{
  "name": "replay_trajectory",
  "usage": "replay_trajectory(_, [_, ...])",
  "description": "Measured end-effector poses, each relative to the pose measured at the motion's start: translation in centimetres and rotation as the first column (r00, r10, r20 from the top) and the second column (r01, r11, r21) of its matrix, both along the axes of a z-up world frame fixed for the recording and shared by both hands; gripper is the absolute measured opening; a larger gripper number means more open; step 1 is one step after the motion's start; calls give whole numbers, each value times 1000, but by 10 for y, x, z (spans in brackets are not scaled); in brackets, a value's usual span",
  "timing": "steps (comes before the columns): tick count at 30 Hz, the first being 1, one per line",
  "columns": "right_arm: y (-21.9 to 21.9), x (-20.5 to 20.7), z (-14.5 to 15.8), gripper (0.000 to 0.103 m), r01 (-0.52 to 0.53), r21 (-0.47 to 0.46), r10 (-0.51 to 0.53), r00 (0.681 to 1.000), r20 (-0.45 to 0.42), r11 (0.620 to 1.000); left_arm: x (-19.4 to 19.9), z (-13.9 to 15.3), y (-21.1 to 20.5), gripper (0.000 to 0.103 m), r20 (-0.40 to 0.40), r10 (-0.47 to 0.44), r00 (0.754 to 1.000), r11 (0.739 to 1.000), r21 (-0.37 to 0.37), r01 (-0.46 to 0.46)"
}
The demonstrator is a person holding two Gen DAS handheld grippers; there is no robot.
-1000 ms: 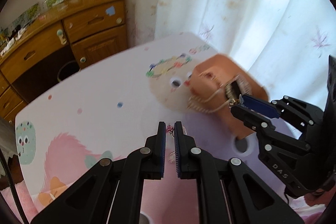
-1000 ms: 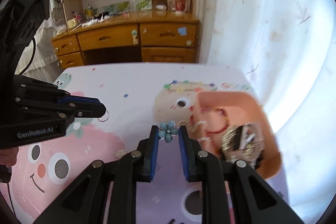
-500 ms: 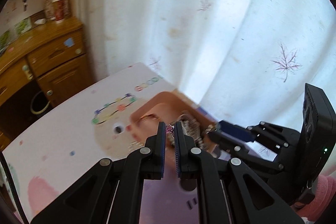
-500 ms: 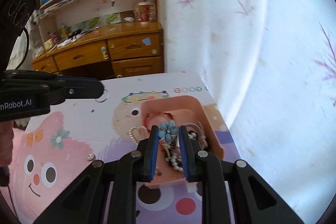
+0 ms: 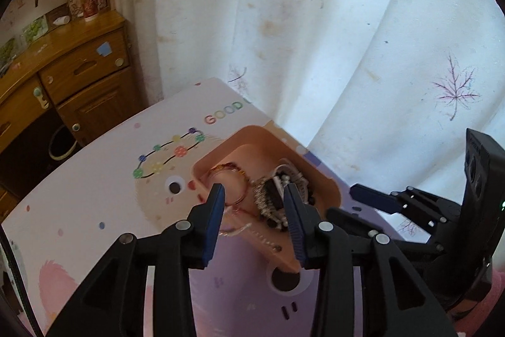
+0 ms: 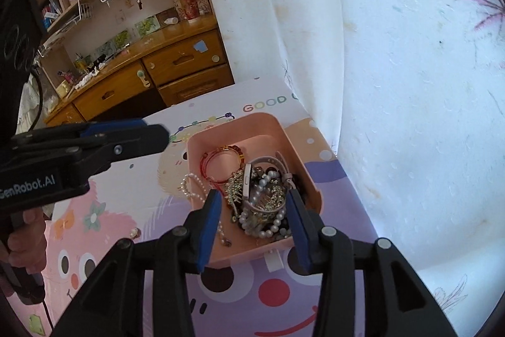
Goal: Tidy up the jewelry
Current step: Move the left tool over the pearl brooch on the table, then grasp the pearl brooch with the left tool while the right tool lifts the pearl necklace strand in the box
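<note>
Black two-finger grippers (image 6: 252, 217), blue pads, silver screws, white "GenRobot.AI" lettering, possibly a pink sleeve (image 5: 495, 286)

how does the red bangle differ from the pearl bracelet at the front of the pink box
The red bangle is a thin, plain wire ring; the pearl bracelet is a string of round white beads. The red bangle lies nearly alone on bare floor at the far left of the pink box, while the pearl bracelet is tangled into the heap at its near end. Both lie inside the box.
</note>
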State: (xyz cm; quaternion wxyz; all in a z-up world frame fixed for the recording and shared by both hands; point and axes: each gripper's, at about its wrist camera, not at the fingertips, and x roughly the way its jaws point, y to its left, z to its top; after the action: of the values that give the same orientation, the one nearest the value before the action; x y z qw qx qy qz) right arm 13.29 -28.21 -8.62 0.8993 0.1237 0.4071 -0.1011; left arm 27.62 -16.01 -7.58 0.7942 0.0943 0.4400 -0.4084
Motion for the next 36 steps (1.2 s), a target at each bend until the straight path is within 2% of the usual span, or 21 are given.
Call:
replay_trajectory(4, [7,1,2,43,-29,6,29,1000,-6,1000,2,-9,25,43,11,41,999,998,53,-41])
replay_trajectory(10, [19,6,4,43,-86,-3,86,996,-7,996,-5,-39,69,44,-41,106,994,988,116,-100])
replay_trajectory(17, [40,16,-2,43,-180,-92,176,983,-50,979,-23,-80,103,44,-88,133,987,979,165,-117])
replay_trajectory(21, [51,23,-9,43,-230,-135,219,972,-88,964,-32,-103,112,44,-88,147,985,975,182,-129])
replay_trajectory(24, [61,29,-16,43,-277,-192,255,958,-131,941,-32,-115,114,44,-93,158,983,973,183,-139])
replay_trajectory(28, [74,37,-27,43,-342,-268,301,936,-182,900,-33,-128,109,44,-51,158,986,971,191,-145])
replay_trajectory(33, [91,50,-40,43,-420,-396,344,905,-252,816,-32,-132,101,43,-12,154,988,973,173,-149])
replay_trajectory(36, [97,58,-48,43,-451,-431,362,890,-275,781,-28,-133,99,41,-3,160,987,975,155,-157])
